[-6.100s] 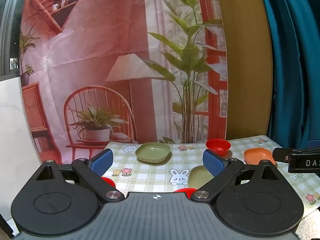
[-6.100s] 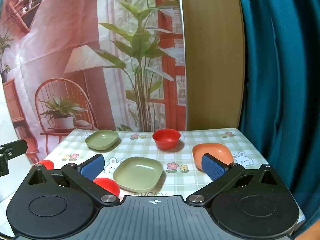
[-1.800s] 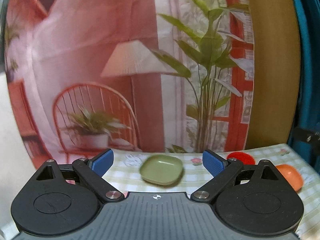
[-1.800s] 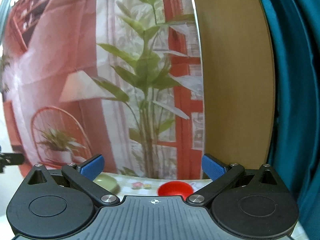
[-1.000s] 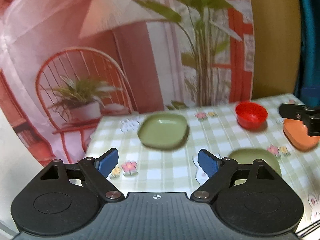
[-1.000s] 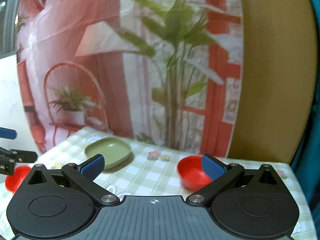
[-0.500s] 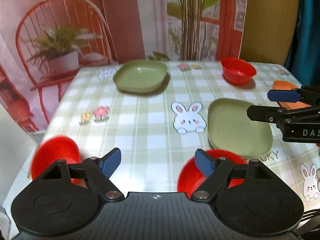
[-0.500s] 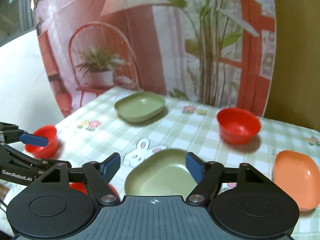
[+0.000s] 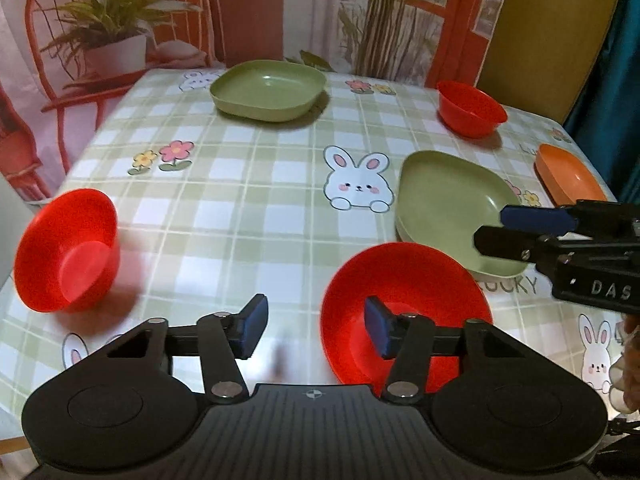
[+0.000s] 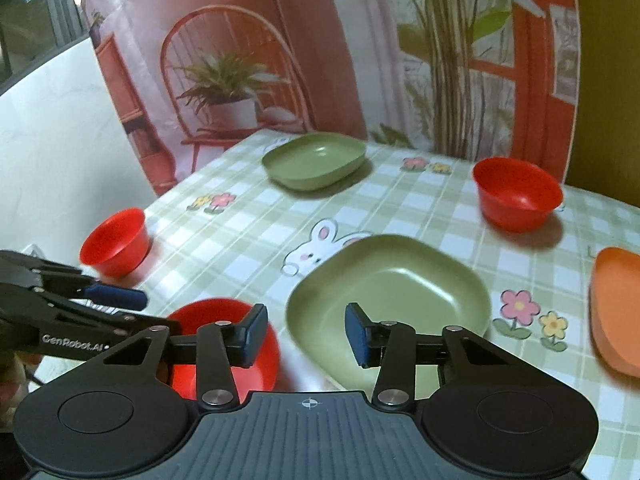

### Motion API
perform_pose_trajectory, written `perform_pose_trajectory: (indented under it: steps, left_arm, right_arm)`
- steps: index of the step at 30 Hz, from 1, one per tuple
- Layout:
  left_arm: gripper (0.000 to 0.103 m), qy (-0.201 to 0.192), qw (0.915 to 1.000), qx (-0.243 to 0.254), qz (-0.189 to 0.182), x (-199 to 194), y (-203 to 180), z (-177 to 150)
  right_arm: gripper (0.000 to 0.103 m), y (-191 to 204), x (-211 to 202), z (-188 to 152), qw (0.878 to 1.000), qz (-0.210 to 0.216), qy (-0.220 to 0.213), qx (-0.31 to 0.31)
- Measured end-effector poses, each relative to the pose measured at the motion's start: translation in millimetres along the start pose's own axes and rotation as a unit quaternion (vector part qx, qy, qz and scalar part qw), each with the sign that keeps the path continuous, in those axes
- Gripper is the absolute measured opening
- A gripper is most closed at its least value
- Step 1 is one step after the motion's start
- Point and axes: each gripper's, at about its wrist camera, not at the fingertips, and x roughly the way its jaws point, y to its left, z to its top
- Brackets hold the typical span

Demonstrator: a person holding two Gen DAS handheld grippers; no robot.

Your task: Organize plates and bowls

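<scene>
Plates and bowls are spread over a checked tablecloth (image 9: 248, 216) with bunny and flower prints. The left gripper (image 9: 312, 330) is seen with jaws partly apart, having just been closing; the near rim of the nearest red bowl (image 9: 404, 292) lies between the pads, the right pad inside the bowl, the left outside it, and no contact can be confirmed. The right gripper (image 10: 306, 334) likewise has jaws partly apart after closing; the near-left rim of the near green plate (image 10: 396, 292) lies between the pads, with pad contact not determinable.

In the left wrist view, this red bowl sits just beside the near green plate (image 9: 448, 204) at 1 o'clock. A second red bowl (image 9: 68, 248) is noted at 9 o'clock, close to the left table edge. Open cloth runs from the jaws toward 12 o'clock as far as the far green plate (image 9: 268, 88), which lies near the far edge. A third red bowl (image 9: 470, 108) stands at 2 o'clock near the far right corner, and an orange plate (image 9: 568, 172) lies along the right edge. The right gripper (image 9: 500, 228) reaches in from 3 o'clock over the near green plate.

A printed backdrop (image 9: 120, 20) hangs directly behind the far edge.
</scene>
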Motion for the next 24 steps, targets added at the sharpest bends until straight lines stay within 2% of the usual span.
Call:
perform_pose_trajectory:
  steps: [6, 10, 21, 23, 24]
  left_arm:
    - [0.044, 0.005, 0.9998, 0.002, -0.019, 0, -5, -4]
    - [0.030, 0.014, 0.9996, -0.011, -0.023, 3, -3, -8]
    - [0.028, 0.030, 0.9986, -0.027, -0.034, 7, 1, -15]
    - [0.017, 0.030, 0.9984, -0.027, -0.039, 8, 1, -17]
    - [0.017, 0.031, 0.9984, -0.026, -0.040, 8, 1, -17]
  right_arm:
    - [0.033, 7, 6, -8, 1.000, 0.010, 0.027, 0.005]
    - [0.030, 10, 8, -13, 0.999, 0.015, 0.046, 0.009]
    - [0.019, 9, 15, -23, 0.996, 0.023, 0.081, 0.028]
    - [0.016, 9, 17, -24, 0.996, 0.025, 0.086, 0.031]
    - [0.012, 8, 17, -25, 0.995, 0.027, 0.087, 0.033]
